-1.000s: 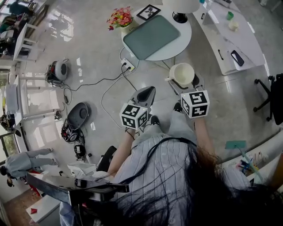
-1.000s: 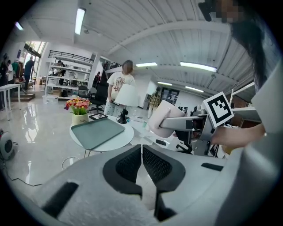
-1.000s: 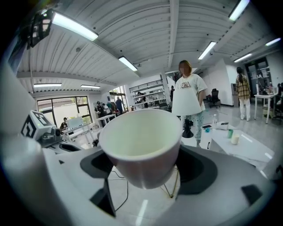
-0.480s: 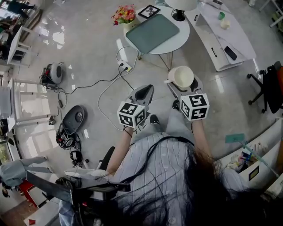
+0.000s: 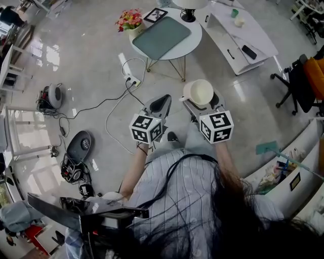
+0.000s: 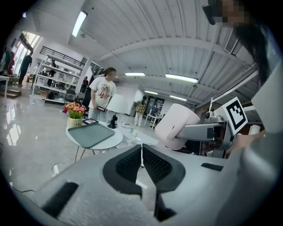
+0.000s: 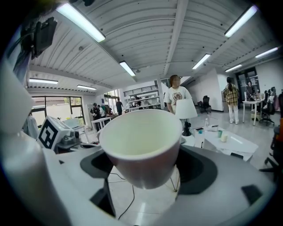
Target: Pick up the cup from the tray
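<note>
A cream cup (image 5: 200, 92) is held up in the air, and my right gripper (image 5: 202, 101) is shut on it. In the right gripper view the cup (image 7: 141, 145) fills the middle, mouth toward the camera, clamped between the dark pads (image 7: 201, 173). My left gripper (image 5: 161, 105) hangs beside it at the left with its jaws shut and nothing between them (image 6: 141, 164). The cup (image 6: 174, 126) shows to the right in the left gripper view. The grey-green tray (image 5: 161, 36) lies bare on the round white table (image 5: 190, 43), well ahead of both grippers.
A flower pot (image 5: 129, 23) and a picture frame (image 5: 155, 14) stand by the tray. A long white table (image 5: 238, 33) runs at the right. Cables and a power strip (image 5: 125, 73) lie on the floor. A person (image 6: 102, 95) stands behind the round table.
The whole view has shifted: the round table and tray now sit further up and left. Both grippers keep their pose, the right one still holding the cup.
</note>
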### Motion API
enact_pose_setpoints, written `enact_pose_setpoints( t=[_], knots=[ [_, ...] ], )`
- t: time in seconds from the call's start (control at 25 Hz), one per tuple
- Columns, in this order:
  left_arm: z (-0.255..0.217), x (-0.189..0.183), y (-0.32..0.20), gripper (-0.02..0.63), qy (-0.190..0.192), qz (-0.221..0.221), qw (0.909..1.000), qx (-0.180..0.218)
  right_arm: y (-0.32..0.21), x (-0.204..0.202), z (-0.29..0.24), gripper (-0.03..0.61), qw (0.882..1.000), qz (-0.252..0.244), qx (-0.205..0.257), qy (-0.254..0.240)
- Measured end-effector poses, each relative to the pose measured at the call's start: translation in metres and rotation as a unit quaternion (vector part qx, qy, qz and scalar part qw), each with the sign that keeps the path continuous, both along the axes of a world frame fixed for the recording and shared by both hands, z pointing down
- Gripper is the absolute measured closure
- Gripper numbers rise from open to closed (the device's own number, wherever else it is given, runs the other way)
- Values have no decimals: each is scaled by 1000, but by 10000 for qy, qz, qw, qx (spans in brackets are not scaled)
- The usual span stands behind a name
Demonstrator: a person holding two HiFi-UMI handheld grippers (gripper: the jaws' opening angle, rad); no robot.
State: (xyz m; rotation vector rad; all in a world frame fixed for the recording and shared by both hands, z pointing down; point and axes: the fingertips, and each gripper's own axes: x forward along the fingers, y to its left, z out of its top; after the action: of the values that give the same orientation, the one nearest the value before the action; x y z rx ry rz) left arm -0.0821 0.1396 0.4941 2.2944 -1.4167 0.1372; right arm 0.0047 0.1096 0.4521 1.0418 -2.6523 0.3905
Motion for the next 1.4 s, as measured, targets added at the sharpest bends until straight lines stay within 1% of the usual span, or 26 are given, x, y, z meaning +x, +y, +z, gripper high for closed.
enact_pose_setpoints(
  t=[0.2, 0.48, 0.72, 1.4],
  knots=[
    [-5, -2, 5, 600, -18, 46, 10000, 82, 15, -4, -3, 173, 9999, 14, -10, -107],
    [-4, -4, 15, 600, -48, 21, 9999, 99, 30, -2, 2, 173, 9991, 55, -217, -371],
    [-5, -2, 18, 600, -38, 11, 9999, 111, 34, 1, -1, 173, 9994, 17, -152, -308],
    [-3, 7, 27, 600, -67, 144, 9998, 91, 49, 1, 8, 173, 9995, -22, -225, -220]
  ],
)
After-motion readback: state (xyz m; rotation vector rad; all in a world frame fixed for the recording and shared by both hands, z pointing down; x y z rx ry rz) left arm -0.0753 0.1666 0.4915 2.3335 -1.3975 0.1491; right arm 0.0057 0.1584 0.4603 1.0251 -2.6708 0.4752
